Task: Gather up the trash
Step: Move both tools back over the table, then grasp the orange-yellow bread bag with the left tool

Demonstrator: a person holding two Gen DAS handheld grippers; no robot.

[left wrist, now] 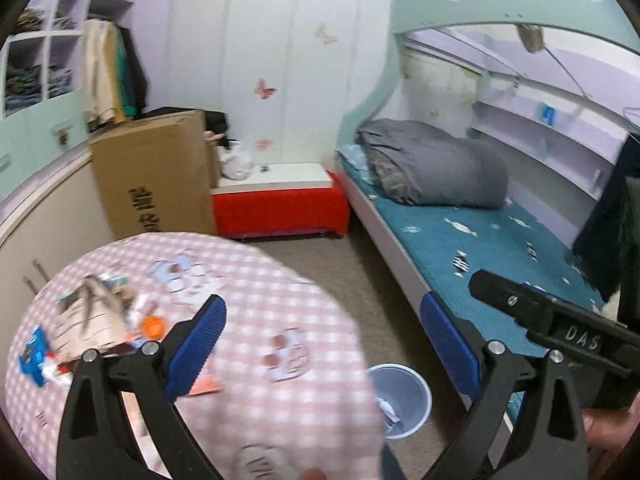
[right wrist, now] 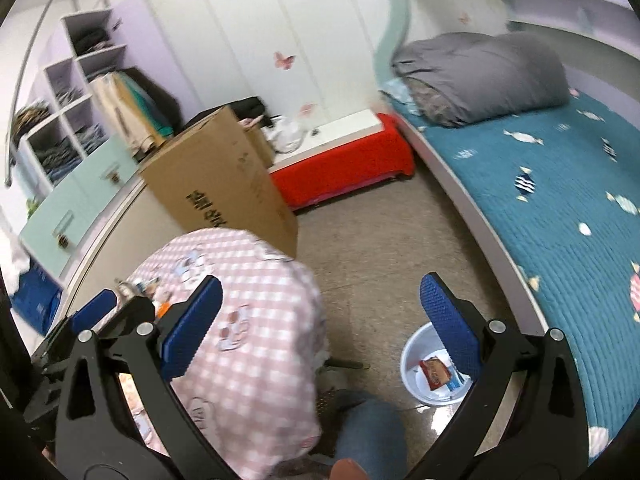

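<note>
Nearest the left camera, the left gripper (left wrist: 322,330) hangs over the edge of a round table (left wrist: 280,280) with its blue-padded fingers (left wrist: 198,344) spread wide and nothing between them. On the pink checked cloth, by the left finger, lies the trash (left wrist: 100,328): a blurred heap of wrappers with a small orange piece and a blue packet at its left edge. A flat orange wrapper (left wrist: 206,386) lies apart from the heap, just beside the left finger. Below the table edge, on the floor, stands a pale bin (left wrist: 416,390) with crumpled white paper inside. The right gripper's black body (left wrist: 560,332) crosses the lower right of this view, and part of a hand (left wrist: 608,426) shows under it.

The right gripper (right wrist: 320,320) is held above the floor between table and bed, its fingers (right wrist: 448,320) likewise wide apart and empty. Under its right finger sits the bin (right wrist: 412,356), holding a red-brown wrapper (right wrist: 434,372) and a blue scrap. A knee in jeans (right wrist: 372,428) shows at the bottom edge.

Farther off, a tall cardboard box (left wrist: 156,176) stands behind the table. Beside it a low red bench (left wrist: 280,208) with a white top runs along the wall, a clear bag (left wrist: 238,164) resting on it. To the right lies a bed (left wrist: 480,240) with a teal cover and a folded grey quilt (left wrist: 436,168). Open shelves (left wrist: 52,40) and hanging clothes fill the far left corner.
</note>
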